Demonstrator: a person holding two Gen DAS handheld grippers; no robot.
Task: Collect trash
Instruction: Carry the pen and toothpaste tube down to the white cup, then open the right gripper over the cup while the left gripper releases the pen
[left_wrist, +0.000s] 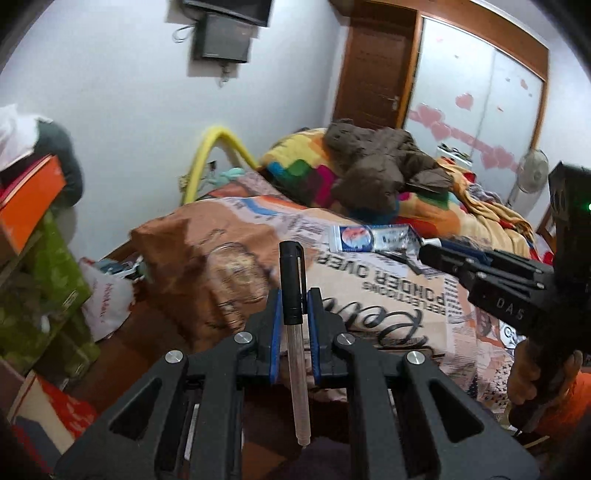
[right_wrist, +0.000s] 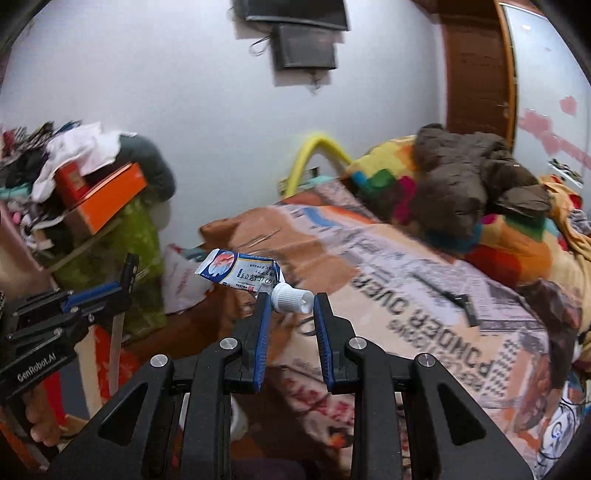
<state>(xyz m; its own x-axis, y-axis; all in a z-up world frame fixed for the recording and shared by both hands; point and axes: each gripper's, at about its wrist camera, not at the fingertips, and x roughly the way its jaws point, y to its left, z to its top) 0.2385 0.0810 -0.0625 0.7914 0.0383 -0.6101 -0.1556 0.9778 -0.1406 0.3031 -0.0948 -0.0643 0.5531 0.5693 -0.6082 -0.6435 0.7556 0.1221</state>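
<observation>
In the left wrist view my left gripper (left_wrist: 294, 299) is shut on a pen (left_wrist: 295, 354) with a black cap and a clear barrel, which stands upright between the blue pads. My right gripper (right_wrist: 291, 301) is shut on the white cap of a small blue-and-white tube (right_wrist: 240, 273). The tube sticks out to the left, above the edge of the bed. From the left wrist view the right gripper (left_wrist: 436, 254) comes in from the right with the tube (left_wrist: 373, 238) at its tip. The right wrist view has the left gripper (right_wrist: 125, 284) at its left edge.
A bed (right_wrist: 424, 314) with a newspaper-print cover fills the middle, with a brown jacket (right_wrist: 469, 184) and a colourful blanket on it. A thin black object (right_wrist: 458, 299) lies on the cover. A white plastic bag (left_wrist: 107, 299) sits on the floor beside stacked boxes (left_wrist: 33, 206) at left.
</observation>
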